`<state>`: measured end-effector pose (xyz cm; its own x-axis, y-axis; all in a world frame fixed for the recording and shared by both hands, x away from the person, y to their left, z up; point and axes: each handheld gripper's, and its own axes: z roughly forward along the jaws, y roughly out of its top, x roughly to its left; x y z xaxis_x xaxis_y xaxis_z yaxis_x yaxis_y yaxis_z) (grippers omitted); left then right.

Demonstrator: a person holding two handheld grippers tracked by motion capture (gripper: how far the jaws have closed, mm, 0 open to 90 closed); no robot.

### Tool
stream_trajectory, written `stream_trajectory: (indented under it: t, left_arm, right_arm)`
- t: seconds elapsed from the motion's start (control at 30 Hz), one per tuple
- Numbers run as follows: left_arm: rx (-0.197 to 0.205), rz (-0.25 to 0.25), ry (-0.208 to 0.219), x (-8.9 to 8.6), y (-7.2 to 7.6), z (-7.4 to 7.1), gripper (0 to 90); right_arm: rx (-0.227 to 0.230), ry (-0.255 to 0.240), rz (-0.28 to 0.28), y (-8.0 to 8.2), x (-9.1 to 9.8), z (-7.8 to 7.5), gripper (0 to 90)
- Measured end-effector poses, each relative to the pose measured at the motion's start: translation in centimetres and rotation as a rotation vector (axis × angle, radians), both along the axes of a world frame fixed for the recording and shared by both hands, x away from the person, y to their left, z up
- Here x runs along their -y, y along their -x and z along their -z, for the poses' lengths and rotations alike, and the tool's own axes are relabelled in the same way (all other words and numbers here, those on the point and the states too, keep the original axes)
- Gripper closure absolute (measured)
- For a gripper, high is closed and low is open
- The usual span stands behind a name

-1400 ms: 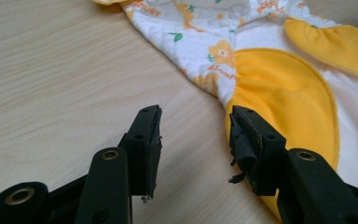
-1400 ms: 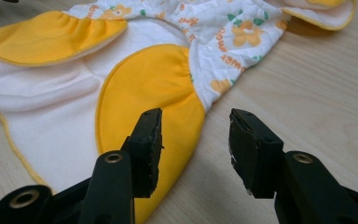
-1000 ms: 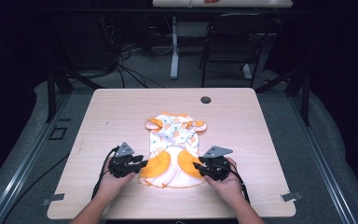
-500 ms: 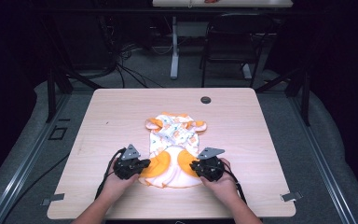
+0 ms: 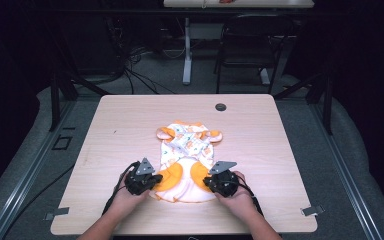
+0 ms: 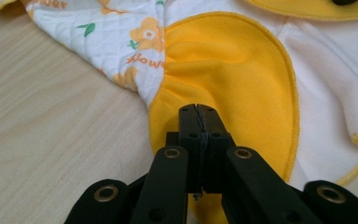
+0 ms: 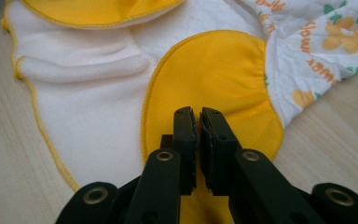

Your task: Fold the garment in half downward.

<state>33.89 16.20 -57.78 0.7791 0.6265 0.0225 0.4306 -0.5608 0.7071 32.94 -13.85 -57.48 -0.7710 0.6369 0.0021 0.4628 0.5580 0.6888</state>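
Both claws sit at the near end of the small flowered garment (image 5: pixel 186 162), one on each side of it. On the left gripper (image 6: pixel 199 112) the jaws have just come together, and they look closed tight on the edge of the left orange patch (image 6: pixel 223 79); hardly a sliver of fabric shows between the pads, so I judge it a thin pinch of cloth rather than a fat fold. With the right gripper (image 7: pixel 198 116) the jaws have just been closing too, and a narrow slit remains between them over the right orange patch (image 7: pixel 214 79); whether cloth is caught in that slit I cannot tell, since the tips cover the spot. Pinching the two patches evenly looks meant to lift or fold the near hem without skewing it. From the garment outward, the white lining (image 7: pixel 98 107) lies flat on the wooden table (image 5: pixel 130 120), with the quilted flower print (image 6: pixel 121 37) bunched toward the far end. Well beyond the garment, a small dark round fitting (image 5: pixel 220 107) sits near the table's far edge. From above, each hand hides its claw tips, and the garment's underside and its far sleeves are hard to make out.
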Motion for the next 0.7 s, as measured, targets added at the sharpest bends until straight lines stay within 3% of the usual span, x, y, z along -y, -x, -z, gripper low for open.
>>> stream_trajectory:
  t: [0.1,0.4,0.7]
  left_arm:
    - [0.008,0.015,-0.023,0.0,0.6,-0.1,89.5]
    - [-0.017,0.034,-0.039,0.0,1.9,-0.3,89.5]
    - [-0.044,0.055,-0.044,-0.2,4.5,-0.5,89.5]
  right_arm:
    - [-0.004,-0.001,-0.015,0.4,-0.1,0.0,84.2]
    - [-0.039,0.003,-0.06,1.3,-0.1,-0.2,84.1]
    - [-0.053,0.045,-0.121,3.5,-0.4,-0.5,83.9]
